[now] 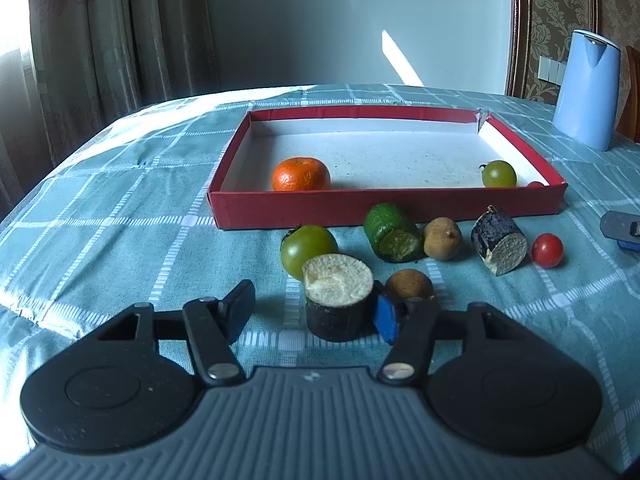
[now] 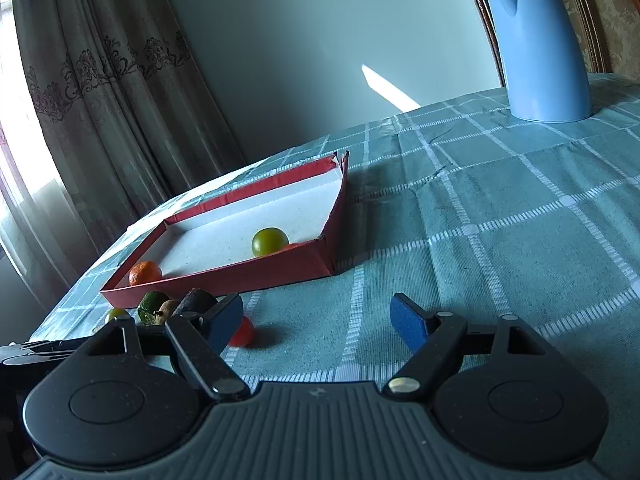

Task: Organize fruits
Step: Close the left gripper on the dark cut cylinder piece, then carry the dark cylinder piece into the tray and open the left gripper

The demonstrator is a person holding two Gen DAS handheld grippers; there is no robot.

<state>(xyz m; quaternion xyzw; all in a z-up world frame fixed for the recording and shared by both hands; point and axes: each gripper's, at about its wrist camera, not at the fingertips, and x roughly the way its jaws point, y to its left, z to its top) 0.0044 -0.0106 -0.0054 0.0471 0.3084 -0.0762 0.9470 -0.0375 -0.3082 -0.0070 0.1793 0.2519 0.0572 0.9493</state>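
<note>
In the left wrist view my left gripper (image 1: pixel 314 304) straddles a short dark cane piece (image 1: pixel 338 304) standing on end, pale cut face up. The right pad (image 1: pixel 386 316) is at its side; the left pad (image 1: pixel 240 308) stands clear of it, so the gripper is open. Around it lie a green tomato (image 1: pixel 308 250), a cucumber piece (image 1: pixel 394 238), two brown fruits (image 1: pixel 442 239) (image 1: pixel 409 284), a second cane piece (image 1: pixel 500 240) and a cherry tomato (image 1: pixel 547 250). The red box (image 1: pixel 384 204) holds a mandarin (image 1: pixel 302 175) and a green tomato (image 1: pixel 499 174). My right gripper (image 2: pixel 320 316) is open and empty, the cherry tomato (image 2: pixel 242 332) by its left finger.
A blue kettle (image 1: pixel 588 88) stands on the checked tablecloth at the back right, beyond the box's right end. Curtains hang behind the table on the left. The right gripper's tip (image 1: pixel 622 230) shows at the right edge of the left wrist view.
</note>
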